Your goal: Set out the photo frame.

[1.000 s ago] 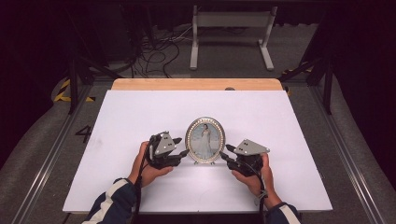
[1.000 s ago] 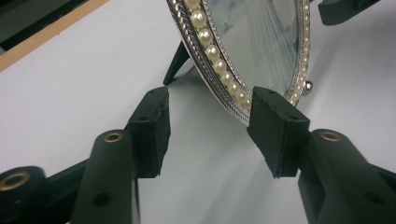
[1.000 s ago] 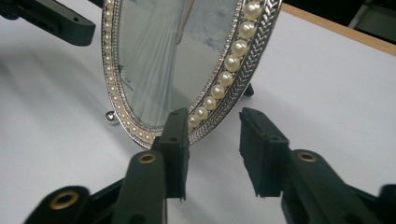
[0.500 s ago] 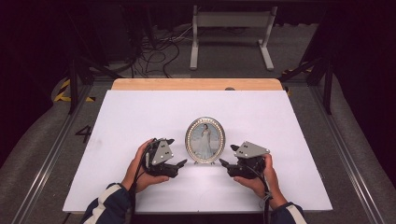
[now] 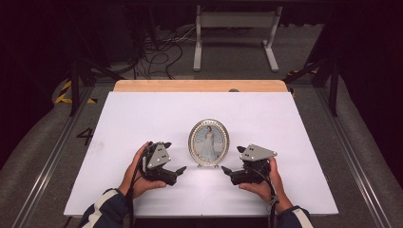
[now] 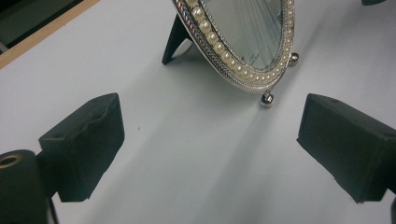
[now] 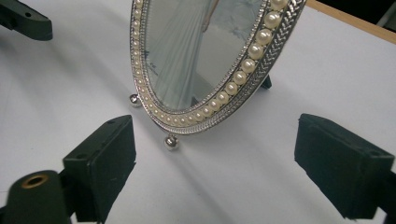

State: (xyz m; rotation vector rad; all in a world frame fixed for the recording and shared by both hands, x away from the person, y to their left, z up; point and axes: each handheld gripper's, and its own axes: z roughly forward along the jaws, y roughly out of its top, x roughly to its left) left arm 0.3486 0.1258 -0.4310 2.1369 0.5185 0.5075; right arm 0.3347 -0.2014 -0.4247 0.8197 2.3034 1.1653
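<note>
**Clerk:** One oval picture frame [image 5: 208, 142], silver rim set with pearl beads, standing upright near the middle of the white table [image 5: 142, 114], propped on a dark back strut [image 6: 175, 39] and small ball feet [image 7: 171, 142]. Status?

**Checker:** Freestanding. Left gripper [image 5: 179, 170] and right gripper [image 5: 225, 170] sit low on either side of it, tips pointing inward. Jaws of both have just been opening and now gape wide; nothing between the pads [image 6: 84, 140], only bare tabletop.

**Clerk:** Hazards, as you judge them?

**Checker:** Three. A jaw tip swinging inward could clip a ball foot and skid the frame. A nudge high on the rim would likely tip it backward over the strut, or fold the strut flat. Glass front looks slick, so a re-grip on the curved edge may slip.

**Clerk:** Cause most likely?

**Checker:** Closeness. Both grippers rest just beside the base.
</note>
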